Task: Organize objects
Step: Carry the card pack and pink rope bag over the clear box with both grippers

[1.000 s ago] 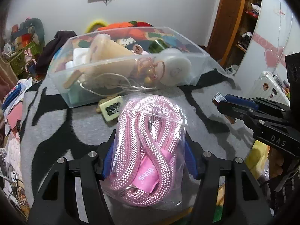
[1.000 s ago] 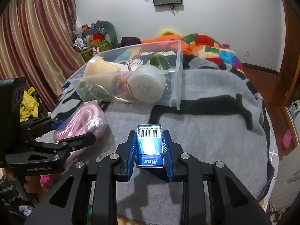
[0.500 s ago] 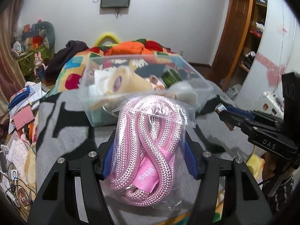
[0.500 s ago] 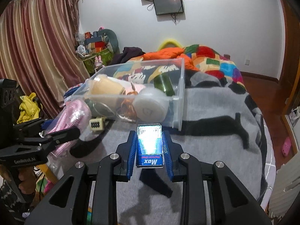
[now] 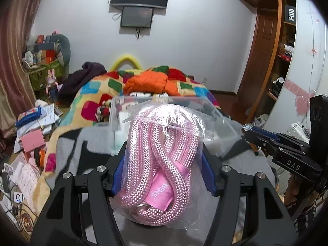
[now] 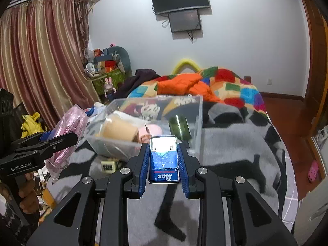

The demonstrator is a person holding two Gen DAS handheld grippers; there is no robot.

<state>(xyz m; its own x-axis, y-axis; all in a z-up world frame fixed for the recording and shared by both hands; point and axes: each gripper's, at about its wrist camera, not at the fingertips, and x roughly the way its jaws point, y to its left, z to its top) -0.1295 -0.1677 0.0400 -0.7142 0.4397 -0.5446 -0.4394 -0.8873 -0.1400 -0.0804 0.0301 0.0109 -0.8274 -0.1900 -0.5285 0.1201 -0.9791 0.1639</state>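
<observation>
The left tool [image 5: 162,162] pinches a clear bag of pink rope [image 5: 157,164] by its two flanks, the blue pads pressing into the soft coil so that the bundle stands upright between them and cannot slump out; the bag's loose top leans toward the clear plastic bin [image 6: 196,110] that sits just beyond it on the bed's grey blanket [image 6: 235,143]. The right tool [image 6: 163,160] is pressed nearly together on a small blue box [image 6: 163,160], gripped across its narrow width with the printed end toward the camera, which keeps the flat faces square against the pads. Both loads hang clear of the blanket and on the near side of the bin, the rope to the left, the box to the right, probably so each can go over the rim. The bin already holds a tan paper cup [image 6: 119,130], a green roll [image 6: 180,127] and other oddments. A small combination lock [image 6: 108,165] lies on the blanket by the bin's near wall, unpacked.
</observation>
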